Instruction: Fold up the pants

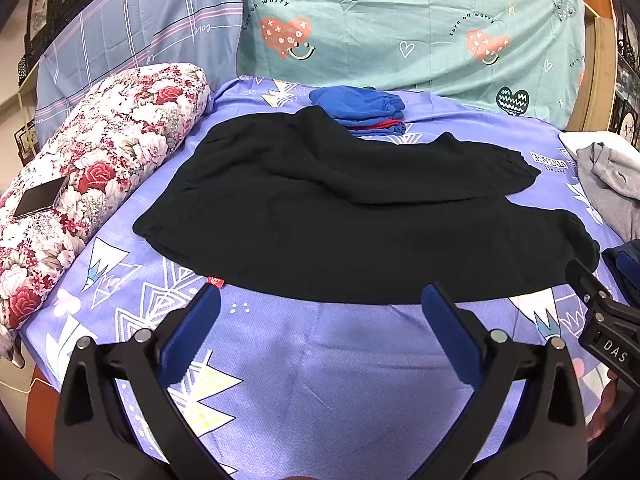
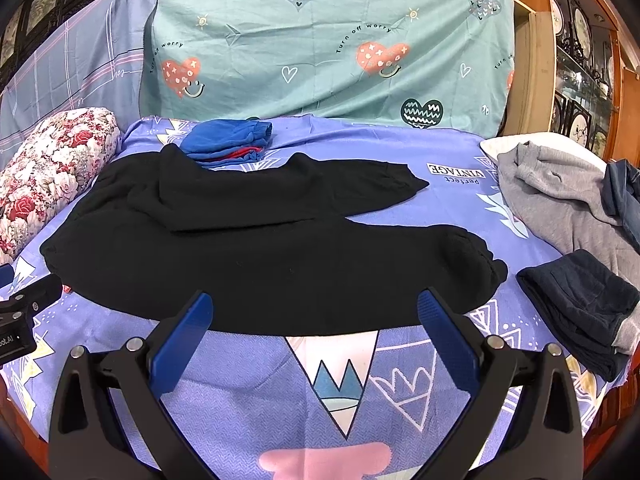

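Black pants [image 1: 320, 216] lie spread flat on the purple patterned bed sheet [image 1: 328, 360], waist to the left, the two legs running right and parted. They also show in the right wrist view [image 2: 260, 252]. My left gripper [image 1: 320, 300] is open and empty, just short of the pants' near edge by the waist end. My right gripper [image 2: 316, 308] is open and empty, at the near edge of the closer leg. The right gripper's body also shows at the left wrist view's right edge [image 1: 600, 320].
A floral bolster [image 1: 92, 176] with a phone [image 1: 40, 196] on it lies left. Folded blue clothes [image 1: 360, 108] sit behind the pants. Grey clothing [image 2: 560, 200] and a folded dark garment [image 2: 580, 304] lie right. Teal [image 2: 320, 48] and grey checked sheets hang behind.
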`<move>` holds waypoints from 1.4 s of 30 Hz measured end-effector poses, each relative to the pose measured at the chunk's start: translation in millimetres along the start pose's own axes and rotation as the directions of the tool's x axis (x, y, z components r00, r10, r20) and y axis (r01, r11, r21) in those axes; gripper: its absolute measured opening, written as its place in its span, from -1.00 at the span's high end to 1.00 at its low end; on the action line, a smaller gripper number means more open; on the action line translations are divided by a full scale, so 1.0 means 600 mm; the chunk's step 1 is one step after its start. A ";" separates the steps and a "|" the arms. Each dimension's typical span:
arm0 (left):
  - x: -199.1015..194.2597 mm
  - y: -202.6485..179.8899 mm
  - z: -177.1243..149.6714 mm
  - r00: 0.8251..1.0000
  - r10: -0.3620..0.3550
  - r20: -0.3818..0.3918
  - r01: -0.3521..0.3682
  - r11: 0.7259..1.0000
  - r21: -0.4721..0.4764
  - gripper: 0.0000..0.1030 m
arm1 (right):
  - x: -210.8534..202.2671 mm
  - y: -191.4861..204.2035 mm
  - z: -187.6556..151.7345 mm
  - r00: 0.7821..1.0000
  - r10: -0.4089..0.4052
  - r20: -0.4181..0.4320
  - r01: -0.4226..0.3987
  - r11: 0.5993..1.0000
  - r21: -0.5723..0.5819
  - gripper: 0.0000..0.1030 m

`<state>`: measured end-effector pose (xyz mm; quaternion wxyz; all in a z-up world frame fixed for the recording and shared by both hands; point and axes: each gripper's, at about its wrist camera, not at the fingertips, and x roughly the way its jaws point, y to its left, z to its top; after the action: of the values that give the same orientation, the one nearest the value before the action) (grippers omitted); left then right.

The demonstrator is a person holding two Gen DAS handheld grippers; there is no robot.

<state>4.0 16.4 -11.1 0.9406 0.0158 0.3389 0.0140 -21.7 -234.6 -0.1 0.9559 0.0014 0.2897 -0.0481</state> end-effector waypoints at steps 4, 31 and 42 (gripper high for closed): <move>0.000 0.000 -0.001 1.000 0.001 -0.002 -0.001 1.000 0.000 -0.96 | 0.000 -0.001 0.000 1.000 0.000 0.000 0.000 1.000 -0.001 -0.97; 0.060 0.070 0.023 0.991 -0.022 -0.128 0.012 0.996 -0.084 -0.96 | 0.029 -0.033 -0.008 0.998 0.004 -0.065 -0.002 0.999 0.037 -0.97; 0.141 0.293 0.035 0.963 -0.208 -0.174 0.102 0.872 -0.478 -0.94 | 0.106 -0.109 -0.034 0.969 0.018 -0.247 0.026 0.984 0.177 -0.97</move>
<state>79.8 195.1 -41.6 0.8716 -0.2387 0.4277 0.0205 13.7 -304.6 -50.7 0.9081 0.0927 0.4013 -0.0753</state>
